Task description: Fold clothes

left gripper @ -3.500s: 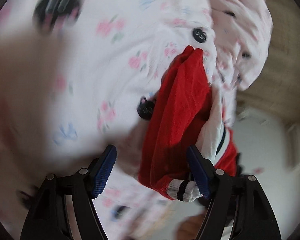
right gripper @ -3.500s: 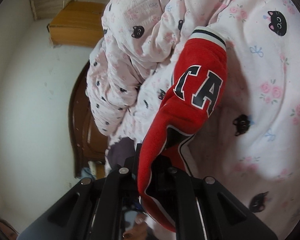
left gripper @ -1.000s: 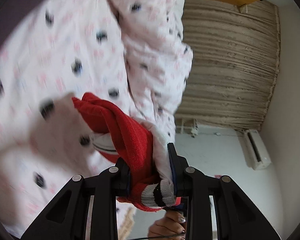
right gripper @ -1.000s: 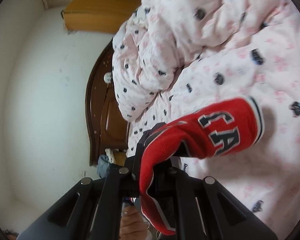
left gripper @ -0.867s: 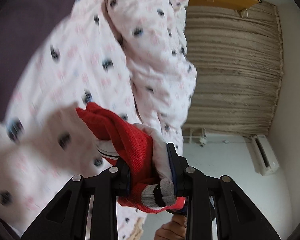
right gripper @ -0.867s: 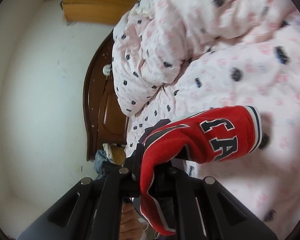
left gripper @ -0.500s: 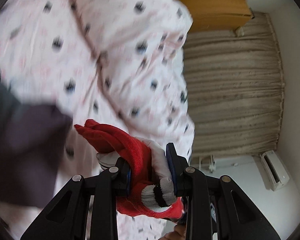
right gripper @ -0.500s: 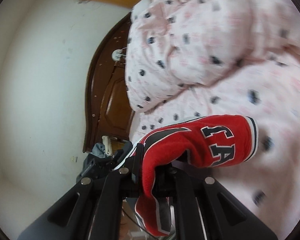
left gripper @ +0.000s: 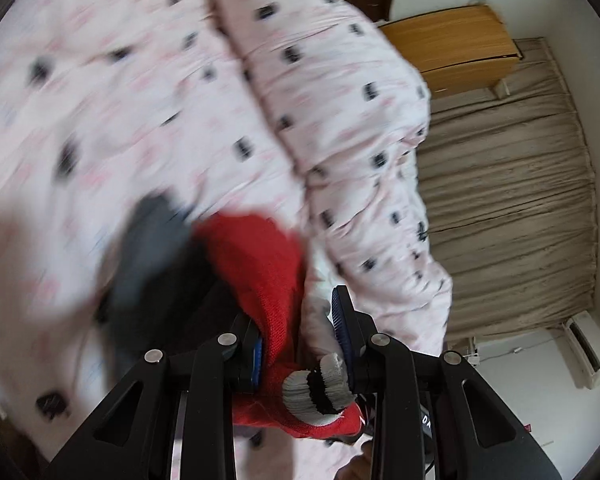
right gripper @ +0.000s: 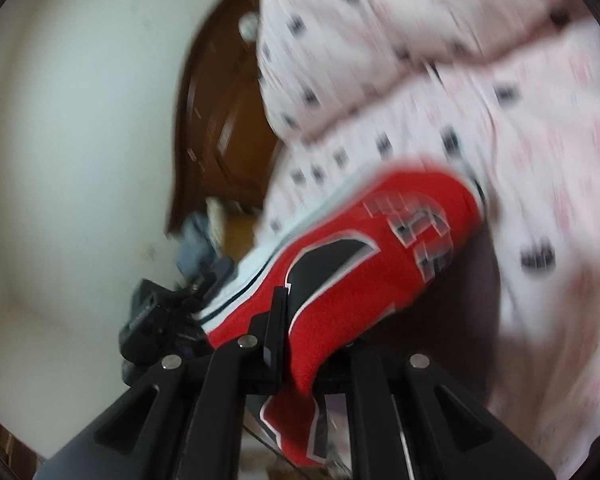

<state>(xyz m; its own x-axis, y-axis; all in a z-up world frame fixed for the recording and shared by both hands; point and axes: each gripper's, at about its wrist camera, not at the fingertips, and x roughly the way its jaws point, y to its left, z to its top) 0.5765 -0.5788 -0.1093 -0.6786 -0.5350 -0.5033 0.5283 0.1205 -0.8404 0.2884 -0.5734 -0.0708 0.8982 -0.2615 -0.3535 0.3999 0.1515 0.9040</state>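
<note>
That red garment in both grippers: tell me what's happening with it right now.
A person is handling a red garment with two handheld grippers. The left gripper is clamped on its red fabric near a striped cuff; the right gripper is clamped on a part with lettering. It is held up over a pink patterned quilt on a bed. Both views are motion-blurred, and it is not laid flat.

Lettering on red jacket [right gripper: 379,264] motion-blurred, unreadable; dark garment [left gripper: 148,264] smeared, unidentifiable.
</note>
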